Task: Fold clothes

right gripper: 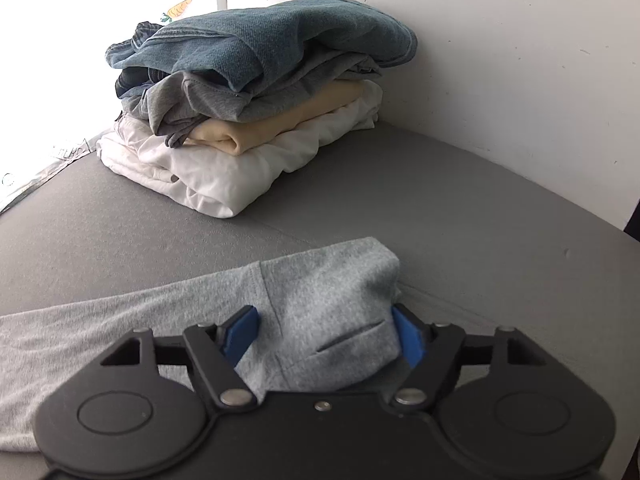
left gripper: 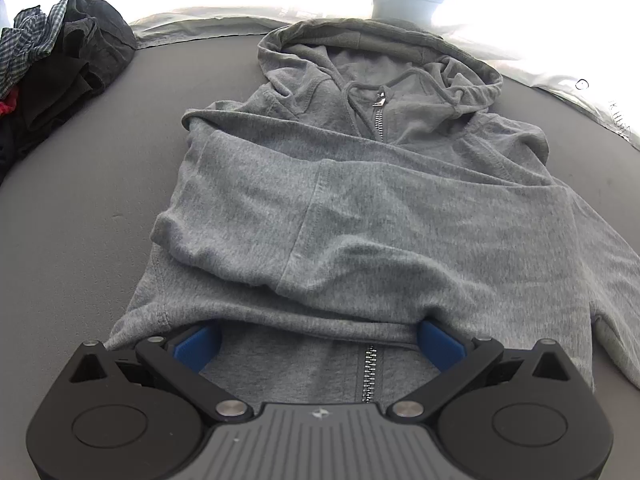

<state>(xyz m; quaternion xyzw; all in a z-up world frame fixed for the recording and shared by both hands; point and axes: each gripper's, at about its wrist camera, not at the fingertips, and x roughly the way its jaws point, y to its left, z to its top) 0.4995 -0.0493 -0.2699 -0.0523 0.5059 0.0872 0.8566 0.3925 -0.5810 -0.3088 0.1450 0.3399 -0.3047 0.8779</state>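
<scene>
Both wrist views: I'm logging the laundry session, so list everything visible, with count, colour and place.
hoodie: one, grey, zipped, flat on the mat, sleeves folded across the chest.
stack: one, folded clothes, teal on top, then grey, cream and white, by the wall.
pile: one, unfolded, dark and checked clothes, mat's far left corner.
mat: one, grey, under everything.
wall: one, white, behind the stack.
left gripper: one, black with blue pads, jaws wide over the hoodie's hem.
right gripper: one, black with blue pads, jaws either side of a hoodie sleeve cuff.
</scene>
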